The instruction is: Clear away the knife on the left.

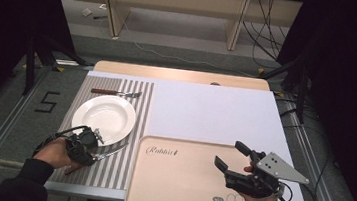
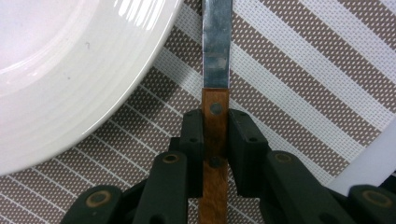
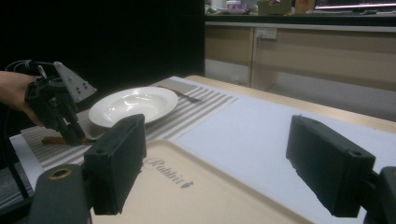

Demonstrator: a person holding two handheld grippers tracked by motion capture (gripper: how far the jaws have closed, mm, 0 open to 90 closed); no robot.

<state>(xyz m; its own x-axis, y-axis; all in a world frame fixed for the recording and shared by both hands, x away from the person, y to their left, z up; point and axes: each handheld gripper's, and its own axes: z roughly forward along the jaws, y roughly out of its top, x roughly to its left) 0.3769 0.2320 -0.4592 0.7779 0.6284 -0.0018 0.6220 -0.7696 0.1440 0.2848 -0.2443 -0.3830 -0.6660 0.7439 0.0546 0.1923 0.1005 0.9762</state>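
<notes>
The left gripper (image 1: 91, 152) is seen at the near left corner of the table (image 1: 215, 114), over the striped mat (image 1: 108, 173). Its jaws are closed on the brown wooden handle of a knife (image 2: 215, 116); in the left gripper view the pads are pressed against both sides of the handle, just behind the rivet nearest the blade. The knife is laid flat on the mat, close beside the near right rim of the plate (image 1: 104, 118) but apart from it, with the blade directed toward the tray (image 1: 178, 181). The mat's near right part is crossed by the blade.

The plate is white, round and deep, and is set on the mat near the table's left edge. A fork (image 1: 116, 93) with a dark handle is laid across the far end of the mat, beyond the plate and well apart from it.

The right gripper (image 1: 233, 157) is held above the tray at the near right part of the table. Its jaws are spread wide and nothing is held between them; this is confirmed in the right gripper view, where both pads are seen well apart above the tray's surface. The tray is beige, printed with the word "Rabbit" and a rabbit drawing, and is set against the near edge, just beside the mat.
</notes>
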